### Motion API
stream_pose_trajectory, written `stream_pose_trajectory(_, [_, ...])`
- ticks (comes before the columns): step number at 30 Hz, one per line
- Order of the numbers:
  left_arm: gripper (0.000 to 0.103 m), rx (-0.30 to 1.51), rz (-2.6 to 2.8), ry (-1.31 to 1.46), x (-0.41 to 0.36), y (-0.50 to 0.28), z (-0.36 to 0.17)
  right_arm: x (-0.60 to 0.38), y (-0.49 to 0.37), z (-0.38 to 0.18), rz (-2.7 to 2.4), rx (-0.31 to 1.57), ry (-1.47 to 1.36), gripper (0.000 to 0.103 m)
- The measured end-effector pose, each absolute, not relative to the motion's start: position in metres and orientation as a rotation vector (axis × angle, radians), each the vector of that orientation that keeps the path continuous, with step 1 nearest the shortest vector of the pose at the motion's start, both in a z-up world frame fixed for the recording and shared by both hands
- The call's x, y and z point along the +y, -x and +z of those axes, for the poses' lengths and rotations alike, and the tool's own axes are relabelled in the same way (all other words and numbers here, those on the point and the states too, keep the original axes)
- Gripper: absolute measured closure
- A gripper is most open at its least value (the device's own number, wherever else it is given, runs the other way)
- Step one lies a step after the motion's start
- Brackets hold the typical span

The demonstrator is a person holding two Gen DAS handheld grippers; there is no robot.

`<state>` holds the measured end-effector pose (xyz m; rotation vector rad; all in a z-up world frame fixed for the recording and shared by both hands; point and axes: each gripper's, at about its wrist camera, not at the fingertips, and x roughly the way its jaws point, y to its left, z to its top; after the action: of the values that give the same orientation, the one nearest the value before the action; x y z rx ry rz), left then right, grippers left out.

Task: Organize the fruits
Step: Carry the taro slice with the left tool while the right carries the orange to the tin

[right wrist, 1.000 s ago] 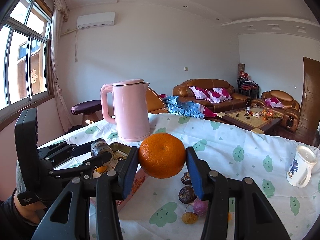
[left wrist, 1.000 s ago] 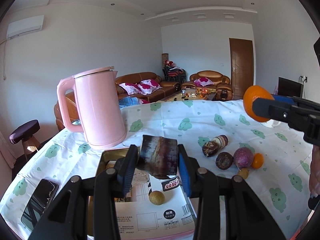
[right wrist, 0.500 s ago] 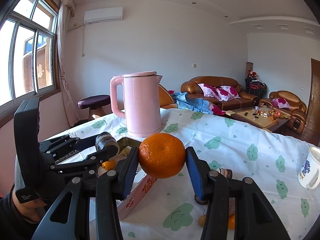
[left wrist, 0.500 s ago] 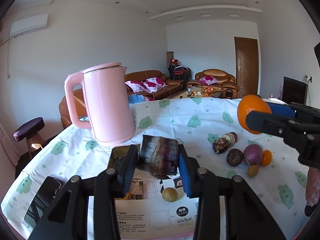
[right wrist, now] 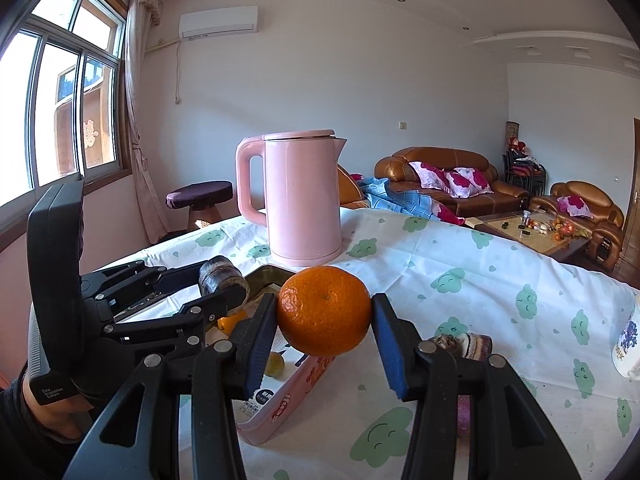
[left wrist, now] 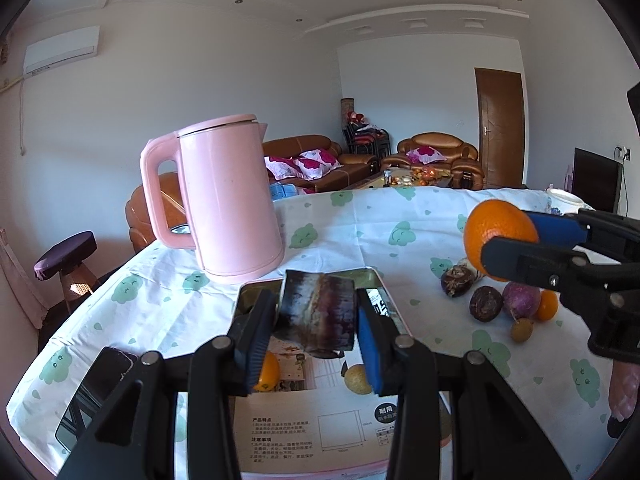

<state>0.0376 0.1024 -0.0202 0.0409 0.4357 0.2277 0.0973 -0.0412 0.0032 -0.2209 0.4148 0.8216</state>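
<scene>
an orange (right wrist: 324,310) is clamped in the right gripper (right wrist: 325,334), a dark stubby piece, possibly sugarcane (left wrist: 318,314), in the left gripper (left wrist: 316,334); both are carried above the tin (left wrist: 376,280), where release is called for next.

Each hand-held gripper (left wrist: 316,344) (right wrist: 325,340) is black with silver screws, blue finger pads (right wrist: 390,344) and ribbed black ones.

One pink kettle (left wrist: 228,200), two grippers, one mug (right wrist: 626,344), one phone (left wrist: 96,392), one pink box (left wrist: 316,436)
</scene>
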Motion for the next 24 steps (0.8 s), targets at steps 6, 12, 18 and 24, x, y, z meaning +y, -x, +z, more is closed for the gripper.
stream_pose_trajectory(6, [0.062,0.446,0.242,-0.040,0.110,-0.037,-0.026,-0.034,-0.095,-0.003,0.834,0.421,0.232,0.054])
stream_pose_trajectory(12, [0.062,0.462,0.249,-0.043,0.114,-0.036,-0.032,-0.025,-0.094,-0.012,0.850,0.436,0.248,0.054])
stream_pose_trajectory(18, [0.062,0.478,0.257,-0.044,0.118,-0.035,-0.038,-0.017,-0.092,-0.019,0.862,0.447,0.261,0.054])
stream_pose_trajectory(24, [0.062,0.497,0.259,-0.046,0.122,-0.034,-0.043,-0.007,-0.090,-0.026,0.880,0.462,0.286,0.054])
